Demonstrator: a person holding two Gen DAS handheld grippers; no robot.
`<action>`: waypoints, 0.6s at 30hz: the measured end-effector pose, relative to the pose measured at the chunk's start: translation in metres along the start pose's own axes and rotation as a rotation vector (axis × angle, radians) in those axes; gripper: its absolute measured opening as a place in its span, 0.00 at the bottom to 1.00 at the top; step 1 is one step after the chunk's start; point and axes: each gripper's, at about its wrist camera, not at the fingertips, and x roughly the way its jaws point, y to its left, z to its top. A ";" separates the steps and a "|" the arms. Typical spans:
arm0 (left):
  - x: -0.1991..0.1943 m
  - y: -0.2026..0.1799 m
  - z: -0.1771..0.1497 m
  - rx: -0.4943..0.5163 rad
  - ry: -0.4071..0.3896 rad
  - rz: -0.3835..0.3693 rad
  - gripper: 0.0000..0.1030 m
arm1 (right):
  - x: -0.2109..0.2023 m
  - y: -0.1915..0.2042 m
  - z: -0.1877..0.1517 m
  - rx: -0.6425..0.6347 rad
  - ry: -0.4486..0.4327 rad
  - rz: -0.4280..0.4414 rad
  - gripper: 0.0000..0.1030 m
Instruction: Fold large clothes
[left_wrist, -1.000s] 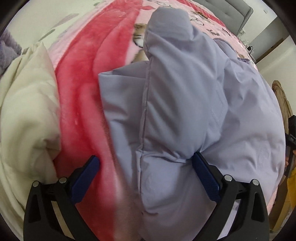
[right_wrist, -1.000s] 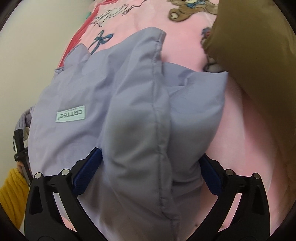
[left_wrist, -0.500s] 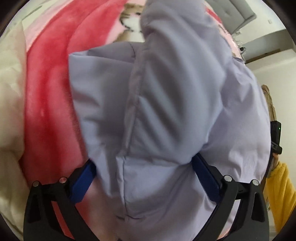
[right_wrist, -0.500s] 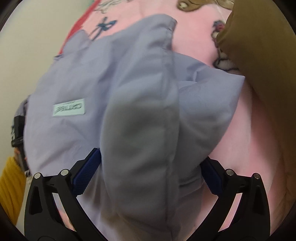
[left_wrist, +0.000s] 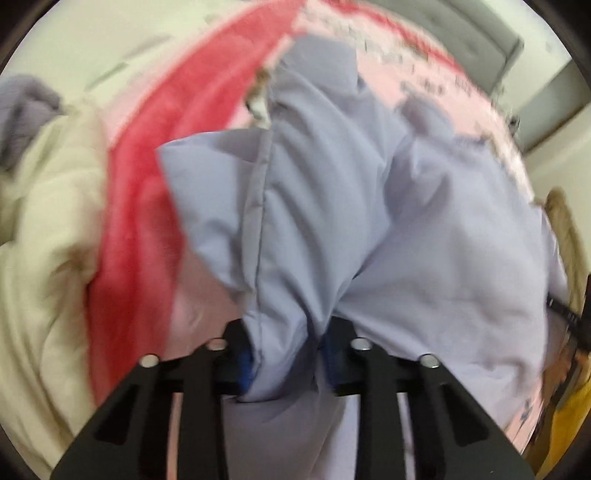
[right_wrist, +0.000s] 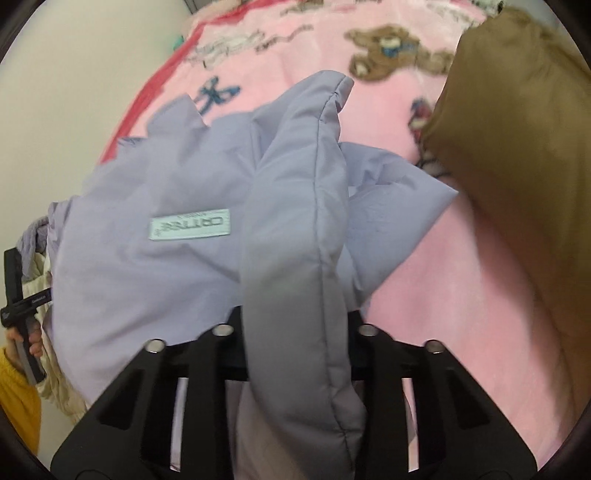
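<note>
A large lilac padded jacket (left_wrist: 424, 229) lies on a pink and red blanket (left_wrist: 147, 184) on a bed. My left gripper (left_wrist: 286, 358) is shut on a bunched padded edge of the jacket, with cloth pinched between its blue pads. In the right wrist view the same jacket (right_wrist: 147, 266) shows a pale label (right_wrist: 189, 224). My right gripper (right_wrist: 295, 332) is shut on a thick padded fold (right_wrist: 295, 221) of the jacket that rises between the jaws and hides the pads.
A cream quilted garment (left_wrist: 40, 251) lies left of the jacket. A brown garment (right_wrist: 517, 147) lies at the right on the pink blanket (right_wrist: 461, 314). The person's hand and yellow sleeve (right_wrist: 16, 402) hold the other gripper at the far left.
Both grippers have closed from wide open onto the jacket's padded folds. The cloth is now bunched at each grip and the left view has shifted with blur.
</note>
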 end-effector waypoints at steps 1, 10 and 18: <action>-0.015 0.003 -0.006 -0.011 -0.033 -0.017 0.21 | -0.010 -0.002 -0.003 0.019 -0.010 0.034 0.20; -0.114 0.017 -0.084 -0.077 -0.040 -0.189 0.19 | -0.123 0.013 -0.070 0.068 -0.041 0.151 0.17; -0.057 0.055 -0.134 -0.098 0.127 -0.179 0.43 | -0.090 -0.027 -0.137 0.133 0.095 0.080 0.32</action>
